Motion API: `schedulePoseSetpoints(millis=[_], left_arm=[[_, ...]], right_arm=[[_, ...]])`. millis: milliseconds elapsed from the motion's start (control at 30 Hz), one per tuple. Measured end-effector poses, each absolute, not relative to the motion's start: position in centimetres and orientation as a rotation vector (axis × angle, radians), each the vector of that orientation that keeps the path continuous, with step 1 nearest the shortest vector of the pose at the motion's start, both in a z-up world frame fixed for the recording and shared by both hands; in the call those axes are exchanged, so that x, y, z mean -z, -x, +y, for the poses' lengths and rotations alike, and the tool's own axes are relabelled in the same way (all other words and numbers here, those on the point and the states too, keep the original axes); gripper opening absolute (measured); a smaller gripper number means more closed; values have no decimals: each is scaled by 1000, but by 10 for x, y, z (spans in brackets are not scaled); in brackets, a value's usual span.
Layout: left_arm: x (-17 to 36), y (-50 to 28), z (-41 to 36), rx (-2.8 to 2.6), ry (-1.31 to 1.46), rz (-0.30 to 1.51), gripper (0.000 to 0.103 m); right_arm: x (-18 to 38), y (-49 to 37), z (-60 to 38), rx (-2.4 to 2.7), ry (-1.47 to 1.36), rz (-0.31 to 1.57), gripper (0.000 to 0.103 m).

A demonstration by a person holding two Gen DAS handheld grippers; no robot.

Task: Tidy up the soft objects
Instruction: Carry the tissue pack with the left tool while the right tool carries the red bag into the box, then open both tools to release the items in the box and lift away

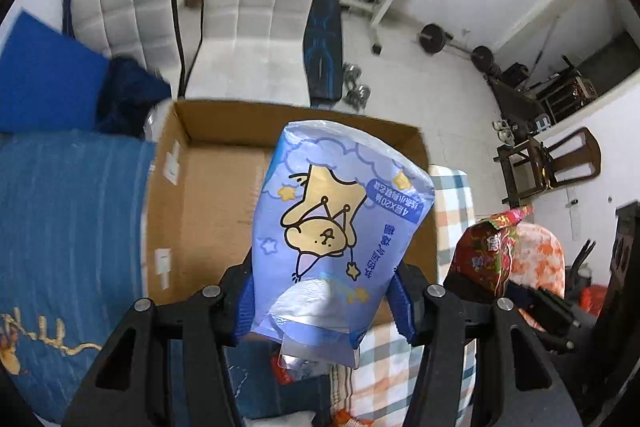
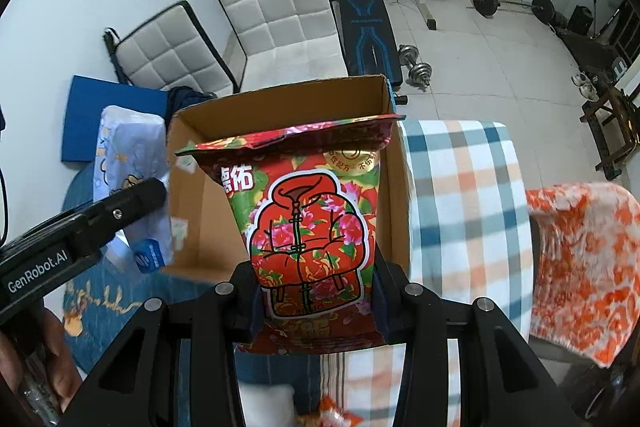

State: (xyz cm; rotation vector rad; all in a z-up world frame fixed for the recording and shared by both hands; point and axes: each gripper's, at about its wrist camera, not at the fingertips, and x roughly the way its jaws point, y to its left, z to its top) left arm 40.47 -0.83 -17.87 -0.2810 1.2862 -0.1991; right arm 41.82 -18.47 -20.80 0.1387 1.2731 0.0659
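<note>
Gripping a soft pale-blue tissue pack point(image 1: 340, 227) with cartoon print, left hand-held gripper point(image 1: 324, 301) has its blue pads pinched on the crinkly plastic, held over the open corrugated cardboard box point(image 1: 208, 187). Right hand-held gripper point(image 2: 316, 301) is clamped on a glossy red floral tissue pack point(image 2: 308, 227), also above the box. Plaid blanket point(image 2: 460, 207) lies just right of the box.

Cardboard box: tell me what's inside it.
The cardboard box shows only bare floor and walls with white labels. The red floral packet in the right gripper covers its right half.
</note>
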Motion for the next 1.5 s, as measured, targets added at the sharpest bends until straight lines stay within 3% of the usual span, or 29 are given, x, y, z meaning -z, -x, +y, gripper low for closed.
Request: schedulePoseSetpoints(millis=[300, 600, 833, 1167, 1333, 1433, 1500], left_arm=[[303, -479, -7, 226, 465, 1527, 55], [354, -514, -25, 257, 489, 1613, 55], [362, -521, -35, 260, 502, 1641, 55], [355, -514, -35, 216, 453, 1686, 66], [335, -509, -39, 219, 391, 1668, 81], [319, -506, -42, 211, 350, 1637, 83], [311, -503, -42, 204, 348, 1625, 94]], right_arm=[[324, -511, -184, -31, -184, 1417, 44], [403, -564, -183, 8, -79, 1499, 44], [438, -587, -186, 19, -80, 1534, 45], [457, -599, -185, 0, -20, 1545, 46], [454, -582, -164, -10, 1, 1544, 49], [452, -581, -166, -9, -11, 1539, 57], [450, -579, -167, -4, -4, 1531, 62]])
